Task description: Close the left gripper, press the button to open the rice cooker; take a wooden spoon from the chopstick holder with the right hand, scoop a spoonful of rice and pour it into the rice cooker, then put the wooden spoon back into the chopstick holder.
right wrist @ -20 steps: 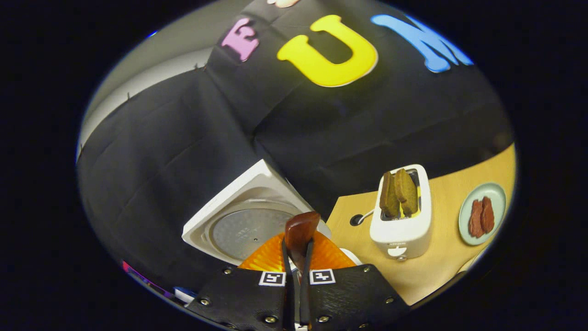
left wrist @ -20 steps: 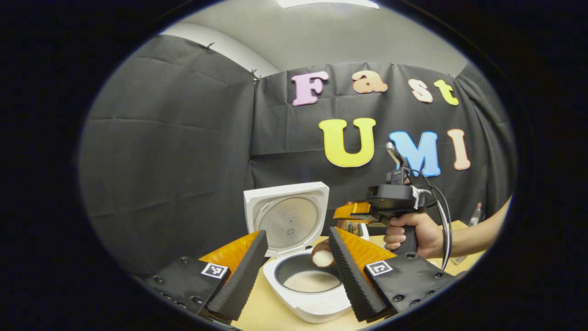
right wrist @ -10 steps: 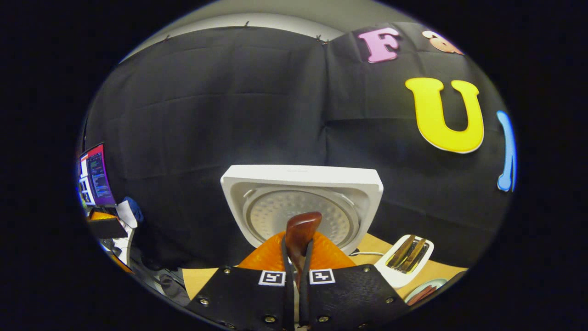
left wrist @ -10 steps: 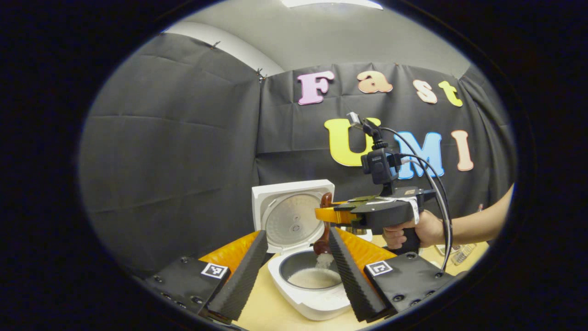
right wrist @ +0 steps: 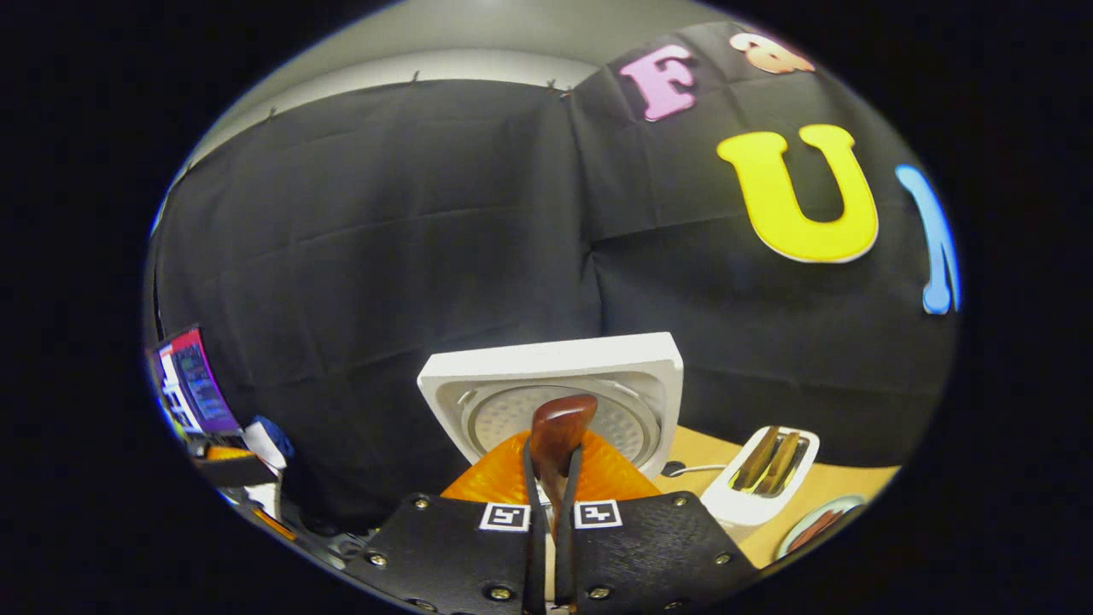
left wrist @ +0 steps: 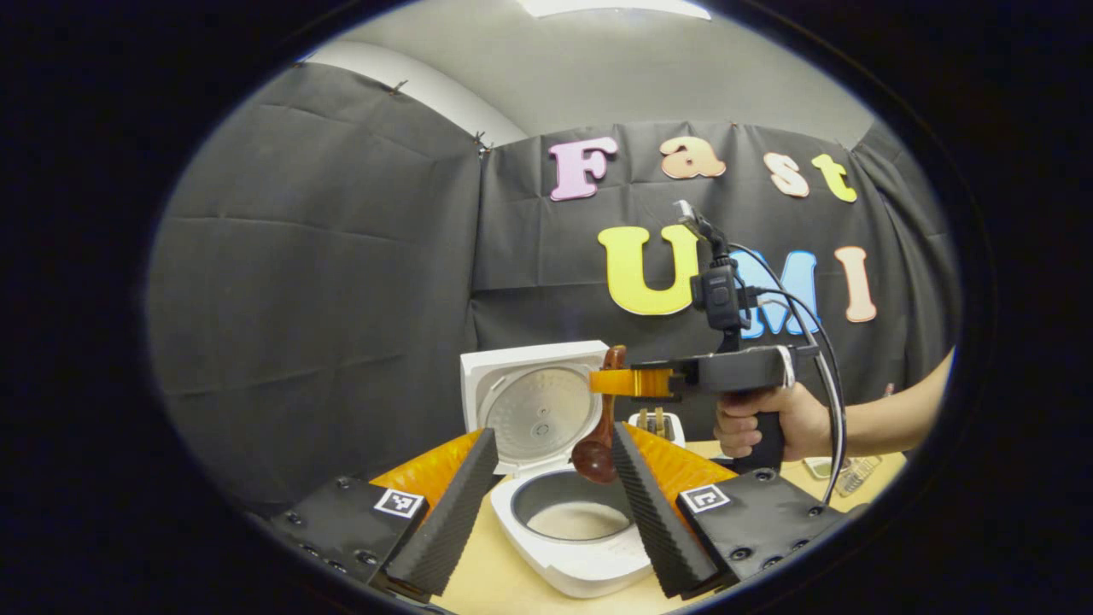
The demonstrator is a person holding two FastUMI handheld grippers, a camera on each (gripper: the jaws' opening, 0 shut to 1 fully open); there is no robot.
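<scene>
Left gripper: nearest, fingers spread apart, holding nothing, framing the pot.
Rice cooker: on the table, lid raised upright, white rice in the pot.
Wooden spoon: hangs upright above the pot's rim, bowl downward.
Right gripper: fingers clamped on the spoon's handle, held level above the cooker.
Hand: wrapped round the right gripper's grip, forearm reaching in from the right.
Toaster: behind the cooker, slices standing in its slots.
Plate: farther right, partly visible.
</scene>
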